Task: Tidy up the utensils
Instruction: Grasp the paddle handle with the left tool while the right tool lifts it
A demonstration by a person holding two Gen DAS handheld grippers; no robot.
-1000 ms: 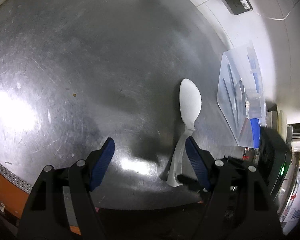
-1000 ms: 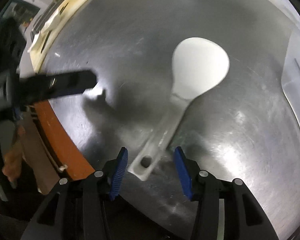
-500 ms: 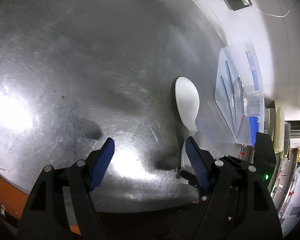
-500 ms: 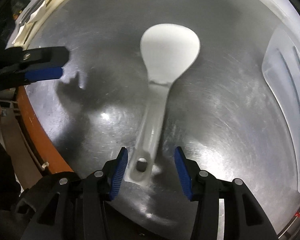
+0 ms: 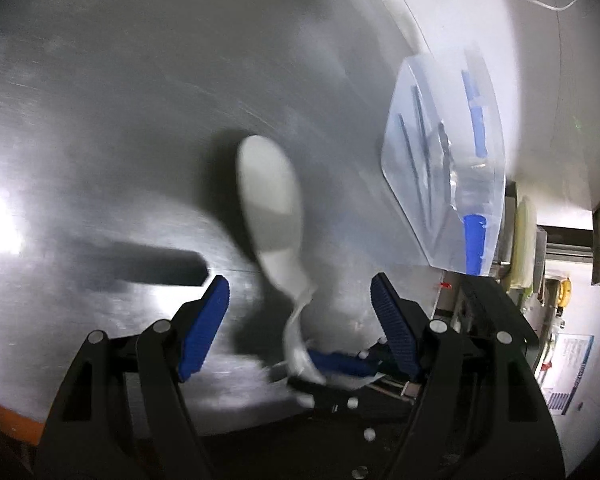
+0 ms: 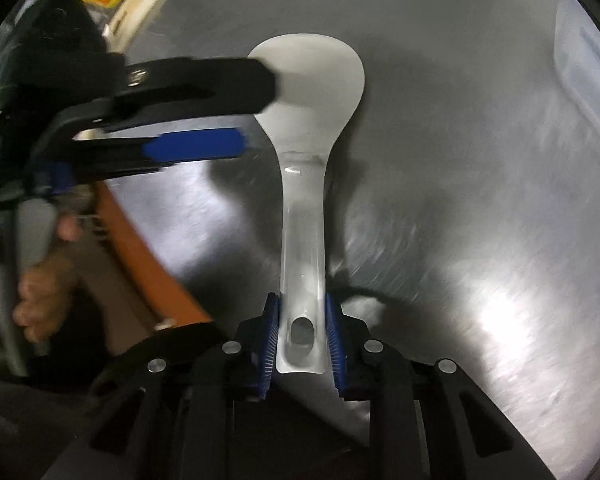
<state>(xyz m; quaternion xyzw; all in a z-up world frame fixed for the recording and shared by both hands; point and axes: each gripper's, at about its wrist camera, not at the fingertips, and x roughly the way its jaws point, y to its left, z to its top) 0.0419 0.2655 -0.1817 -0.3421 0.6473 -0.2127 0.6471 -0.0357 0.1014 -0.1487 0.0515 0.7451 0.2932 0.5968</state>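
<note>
Right fingers (image 6: 269,330) against spoon (image 6: 304,240) handle

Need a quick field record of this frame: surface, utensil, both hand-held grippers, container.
surface: steel table
utensil: white rice paddle, blade away from the right camera
right hand-held gripper: jaws have just been closing, pads now pressed on the paddle's handle end
left hand-held gripper: open, holding nothing, paddle neck between its fingers
container: clear plastic bin with utensils inside, beyond the paddle
</note>
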